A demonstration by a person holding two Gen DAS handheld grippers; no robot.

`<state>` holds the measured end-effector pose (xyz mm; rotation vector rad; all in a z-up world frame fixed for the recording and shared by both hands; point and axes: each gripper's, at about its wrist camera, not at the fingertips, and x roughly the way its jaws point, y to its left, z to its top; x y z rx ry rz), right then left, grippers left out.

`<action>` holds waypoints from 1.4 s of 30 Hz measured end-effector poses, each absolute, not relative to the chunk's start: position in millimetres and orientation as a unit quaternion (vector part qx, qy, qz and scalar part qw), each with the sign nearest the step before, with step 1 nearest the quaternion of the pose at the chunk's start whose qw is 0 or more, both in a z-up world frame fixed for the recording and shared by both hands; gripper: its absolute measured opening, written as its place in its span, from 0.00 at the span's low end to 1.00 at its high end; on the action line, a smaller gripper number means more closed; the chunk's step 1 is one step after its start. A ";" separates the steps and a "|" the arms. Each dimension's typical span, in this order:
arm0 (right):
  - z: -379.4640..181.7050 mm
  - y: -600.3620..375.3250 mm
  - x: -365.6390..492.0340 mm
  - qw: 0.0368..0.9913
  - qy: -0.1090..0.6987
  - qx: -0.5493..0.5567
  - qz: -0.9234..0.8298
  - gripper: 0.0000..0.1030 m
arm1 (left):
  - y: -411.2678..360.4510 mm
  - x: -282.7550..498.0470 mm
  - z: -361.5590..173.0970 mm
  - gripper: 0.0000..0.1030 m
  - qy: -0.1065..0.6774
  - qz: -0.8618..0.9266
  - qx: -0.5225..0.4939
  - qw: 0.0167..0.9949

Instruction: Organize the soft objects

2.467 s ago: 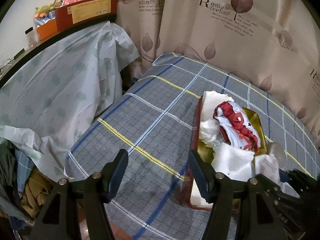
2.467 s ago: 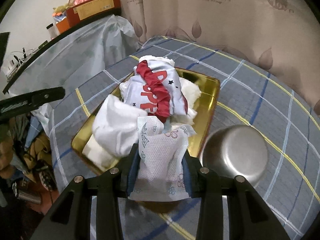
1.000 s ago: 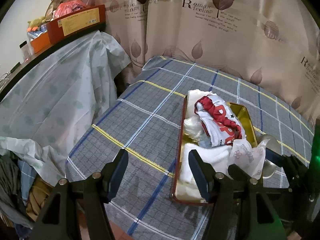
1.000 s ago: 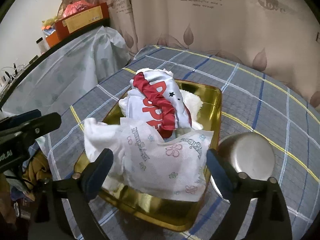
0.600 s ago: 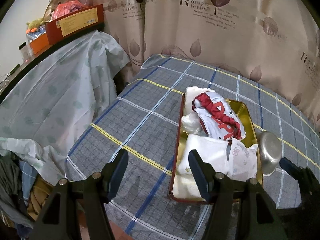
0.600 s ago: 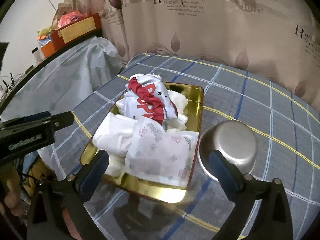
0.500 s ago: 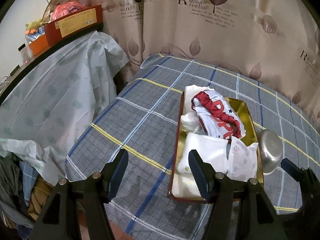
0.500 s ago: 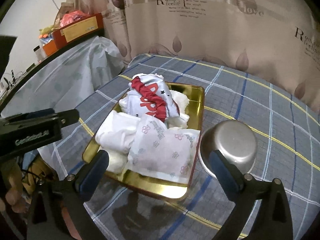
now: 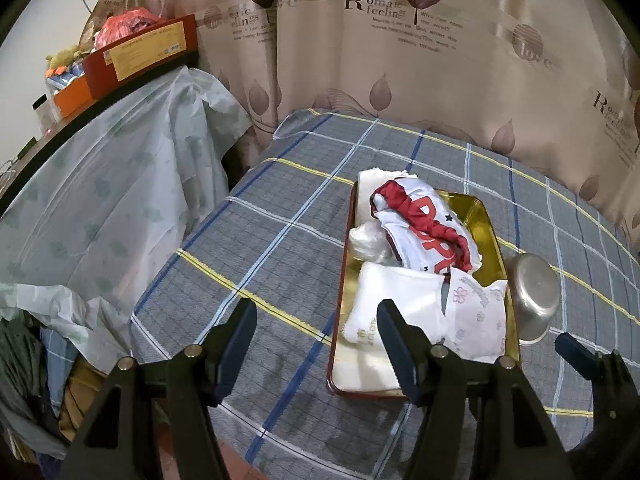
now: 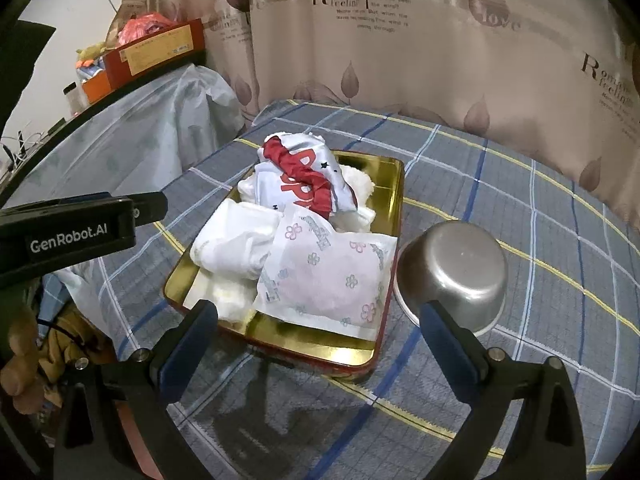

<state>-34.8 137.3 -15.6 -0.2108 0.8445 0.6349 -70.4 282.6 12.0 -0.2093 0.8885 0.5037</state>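
A gold tray with a red rim [image 10: 312, 340] [image 9: 494, 240] lies on the plaid cloth and holds the soft things. In it are a flower-print packet [image 10: 328, 276] [image 9: 476, 320], a folded white cloth [image 10: 236, 240] [image 9: 396, 300] and a red-and-white garment [image 10: 308, 180] [image 9: 424, 224] on white towels. My right gripper [image 10: 318, 312] stands wide open just short of the tray's near end, touching nothing. My left gripper [image 9: 316, 320] hangs open and empty above the tray's left edge. Its body shows in the right wrist view as a black bar [image 10: 80, 232].
An upturned steel bowl [image 10: 456, 272] [image 9: 532, 292] sits against the tray's right side. A plastic-draped counter [image 9: 100, 200] with red and orange boxes [image 9: 140, 52] stands to the left. A leaf-print curtain [image 9: 400, 60] closes the back. Clothes [image 9: 24, 360] are heaped on the floor at lower left.
My right gripper has let go of the flower-print packet, which now lies in the tray. Its jaws have spread wide and it has drawn back. My left gripper has stayed open.
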 end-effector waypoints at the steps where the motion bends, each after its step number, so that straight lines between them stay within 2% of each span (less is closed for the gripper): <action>1: -15.6 137.5 -33.8 0.858 0.403 -0.100 0.302 0.97 | 282.3 -70.1 12.1 0.62 0.425 0.238 -0.100 0.867; 42: -23.8 139.1 -37.6 0.850 0.420 -0.115 0.297 0.98 | 277.2 -71.0 11.2 0.62 0.435 0.234 -0.092 0.865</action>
